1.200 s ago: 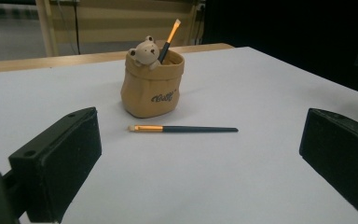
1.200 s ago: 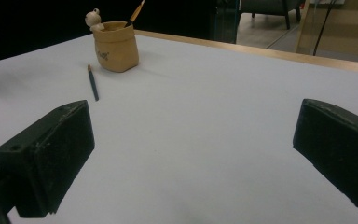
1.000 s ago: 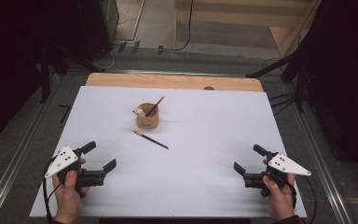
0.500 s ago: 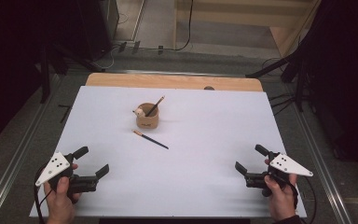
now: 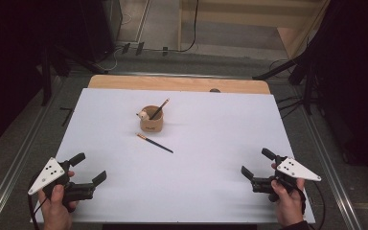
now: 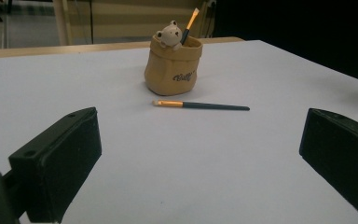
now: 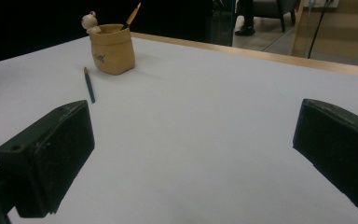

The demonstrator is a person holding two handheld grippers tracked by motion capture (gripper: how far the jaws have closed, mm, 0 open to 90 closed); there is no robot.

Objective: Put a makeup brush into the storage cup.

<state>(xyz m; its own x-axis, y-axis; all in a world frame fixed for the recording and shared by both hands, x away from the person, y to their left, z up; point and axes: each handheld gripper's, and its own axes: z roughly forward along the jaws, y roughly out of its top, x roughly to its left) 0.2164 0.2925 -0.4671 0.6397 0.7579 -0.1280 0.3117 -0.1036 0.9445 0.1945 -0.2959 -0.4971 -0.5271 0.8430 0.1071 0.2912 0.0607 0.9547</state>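
brush (image 5: pixel 155 143) beside bear holder (image 5: pixel 151 120)

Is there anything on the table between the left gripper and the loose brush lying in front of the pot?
Nothing visible. In the left gripper view, bare white table runs from the open left gripper straight to the brush. The bear pot stands just behind the brush, not in the path. The right gripper is far off to the side.

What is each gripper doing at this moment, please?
Left gripper: open, holding nothing, near the table's front left corner.
Right gripper: open, holding nothing, near the front right corner.
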